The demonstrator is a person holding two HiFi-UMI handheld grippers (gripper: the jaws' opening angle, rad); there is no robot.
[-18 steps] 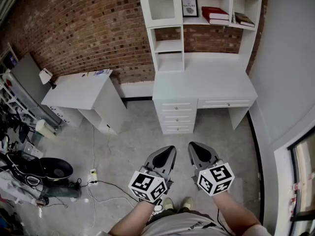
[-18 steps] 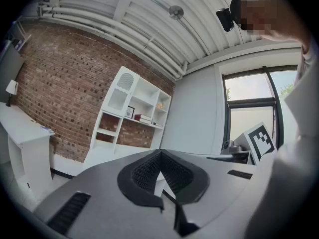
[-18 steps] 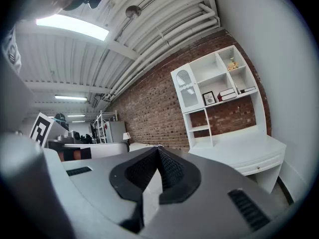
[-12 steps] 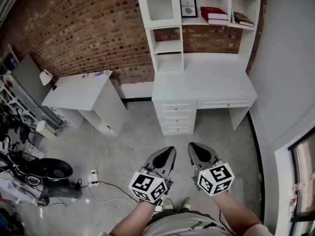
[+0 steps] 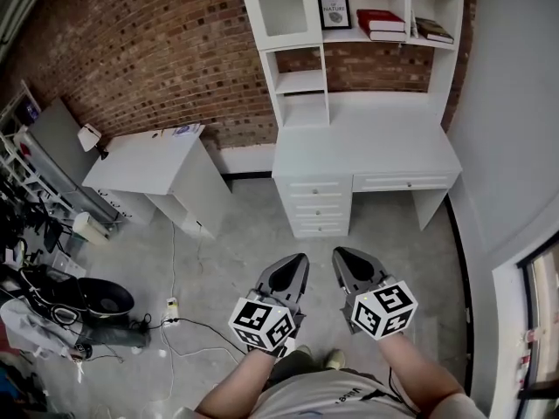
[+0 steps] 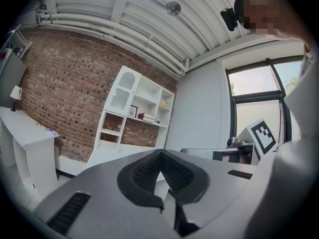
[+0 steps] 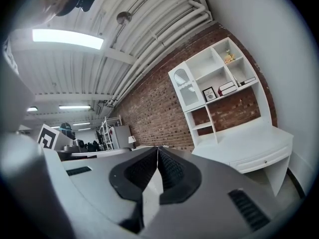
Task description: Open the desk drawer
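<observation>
The left gripper and the right gripper are held side by side, low in front of the body, on bare forearms that are bent forward, with their tips aimed ahead and slightly toward each other. In each gripper view the two jaws are seen pressed together at the tips, and nothing is held between them. The desk drawer is found well ahead of the right gripper and a little to its right, set under the top of the white desk; it is seen fully pushed in, its front turned toward the grippers and its long axis laid across their pointing direction. A stack of three small drawers is placed straight ahead of both tools, just left of the wide one. A grey concrete floor is spread beneath the grippers. A brick wall is seen behind the desk, a small white table far ahead to the left, and cables are strewn just left of the left gripper.
</observation>
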